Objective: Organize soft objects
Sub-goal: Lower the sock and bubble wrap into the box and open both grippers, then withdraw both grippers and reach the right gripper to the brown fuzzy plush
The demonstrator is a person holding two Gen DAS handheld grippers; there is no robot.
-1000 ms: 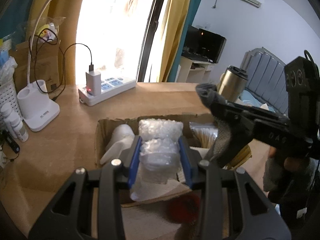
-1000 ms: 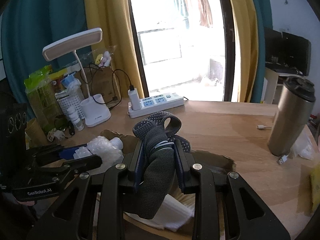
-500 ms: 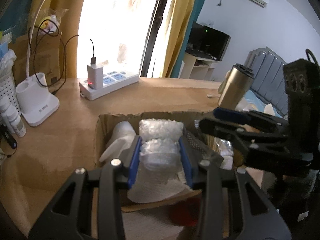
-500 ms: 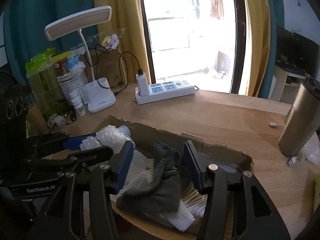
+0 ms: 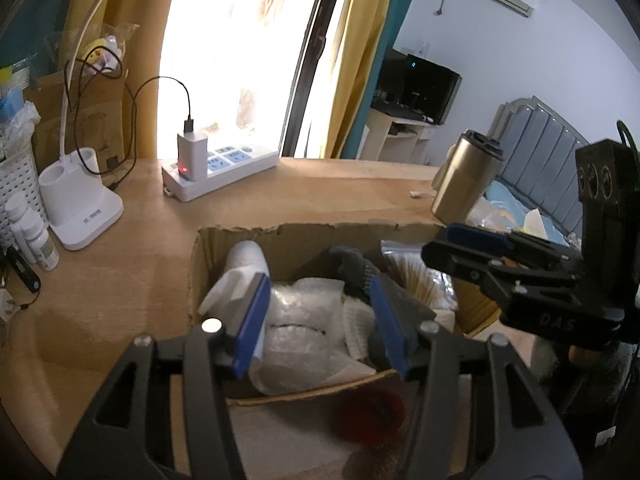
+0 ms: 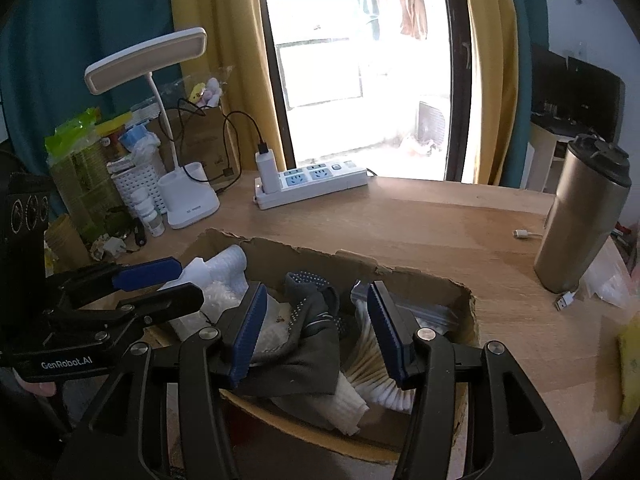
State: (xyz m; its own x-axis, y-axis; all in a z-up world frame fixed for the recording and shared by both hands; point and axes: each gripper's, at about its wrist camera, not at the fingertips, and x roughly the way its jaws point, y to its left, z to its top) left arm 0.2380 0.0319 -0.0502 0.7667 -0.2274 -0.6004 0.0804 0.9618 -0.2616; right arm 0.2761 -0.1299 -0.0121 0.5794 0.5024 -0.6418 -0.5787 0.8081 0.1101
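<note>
A cardboard box sits on the wooden desk. Bubble wrap lies in its left part, free between the open jaws of my left gripper. A grey grippy sock lies in the box's middle, under my open right gripper, which holds nothing. White foam lies at the box's left end. A bag of cotton swabs lies on the right. Each gripper shows in the other's view, the right one and the left one.
A steel tumbler stands at the right of the desk. A white power strip with charger lies at the back. A desk lamp, bottles and a white basket crowd the left. A red fluffy thing lies before the box.
Both grippers opened. The right one let the grey sock fall into the box; the left one let go of the bubble wrap, which now rests in the box.
</note>
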